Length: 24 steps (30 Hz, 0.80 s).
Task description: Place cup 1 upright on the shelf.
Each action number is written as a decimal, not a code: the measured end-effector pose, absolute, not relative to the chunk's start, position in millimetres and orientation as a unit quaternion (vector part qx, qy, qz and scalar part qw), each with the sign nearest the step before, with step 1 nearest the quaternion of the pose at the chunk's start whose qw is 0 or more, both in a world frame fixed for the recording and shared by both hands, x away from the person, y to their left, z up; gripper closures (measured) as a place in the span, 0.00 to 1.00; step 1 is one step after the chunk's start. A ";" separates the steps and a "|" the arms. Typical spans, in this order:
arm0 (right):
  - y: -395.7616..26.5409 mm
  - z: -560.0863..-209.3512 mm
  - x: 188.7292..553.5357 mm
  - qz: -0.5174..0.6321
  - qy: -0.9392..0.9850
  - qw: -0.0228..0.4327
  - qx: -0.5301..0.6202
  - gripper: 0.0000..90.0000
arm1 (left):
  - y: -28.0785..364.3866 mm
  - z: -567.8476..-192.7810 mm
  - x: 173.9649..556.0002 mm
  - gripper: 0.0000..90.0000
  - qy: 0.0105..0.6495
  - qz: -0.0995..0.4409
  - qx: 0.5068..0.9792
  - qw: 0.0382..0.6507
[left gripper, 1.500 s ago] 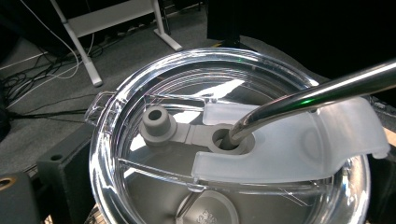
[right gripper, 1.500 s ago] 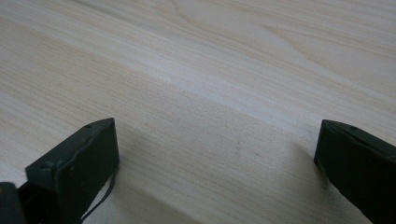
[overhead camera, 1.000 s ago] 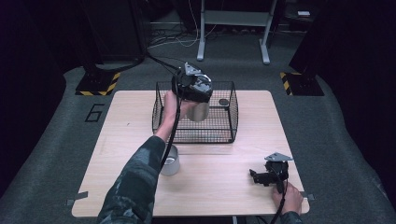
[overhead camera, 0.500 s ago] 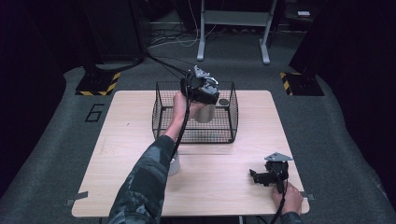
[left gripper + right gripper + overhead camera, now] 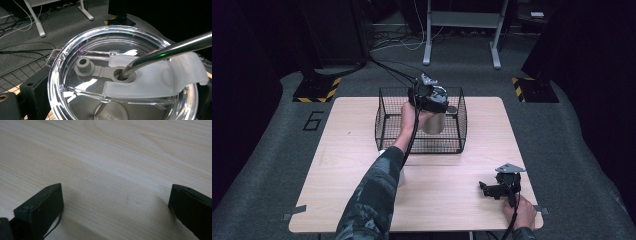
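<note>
From the high view I have my left gripper (image 5: 430,102) reached out over the black wire basket (image 5: 384,120) at the far middle of the table (image 5: 342,150), with a steel tumbler (image 5: 433,123) hanging under it inside the basket's walls. That view is too small to show me how the cup is held; the left gripper view settles it, since the clear lid (image 5: 75,45) sits right up against the camera with my black jaws pressed on either side of the cup, so I am clamped on the tumbler. It also shows what the overhead cannot: a metal straw (image 5: 170,48) slanting out of the grey stopper hole, and a frosted sliding tab (image 5: 160,75) across the lid. My right gripper (image 5: 492,189) rests on the near right corner of the table, well apart from the basket. Its own view gives me bare pale wood (image 5: 112,170) between two widely spread jaws, holding nothing. A second metal cup (image 5: 400,175) peeks out beside my left sleeve.
</note>
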State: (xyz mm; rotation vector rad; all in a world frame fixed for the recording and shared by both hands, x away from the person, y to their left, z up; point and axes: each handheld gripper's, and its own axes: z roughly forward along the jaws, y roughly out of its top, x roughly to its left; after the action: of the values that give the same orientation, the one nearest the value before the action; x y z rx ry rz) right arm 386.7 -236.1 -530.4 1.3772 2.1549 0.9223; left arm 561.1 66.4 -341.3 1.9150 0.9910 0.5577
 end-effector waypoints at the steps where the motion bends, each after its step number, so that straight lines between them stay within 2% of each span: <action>1: -236.4 -530.4 386.6 0.331 0.776 0.210 0.494 0.00 | 66.2 -342.5 561.9 0.04 0.401 0.223 0.771 0.442; 24: -236.1 -530.5 386.7 0.332 0.775 0.211 0.495 0.00 | 52.9 -369.3 566.8 0.04 0.410 0.208 0.775 0.434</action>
State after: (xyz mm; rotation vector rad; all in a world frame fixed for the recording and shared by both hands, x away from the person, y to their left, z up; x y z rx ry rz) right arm 386.7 -236.1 -530.5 1.3758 2.1538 0.9222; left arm 566.8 52.9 -369.3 1.9301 1.0206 0.5173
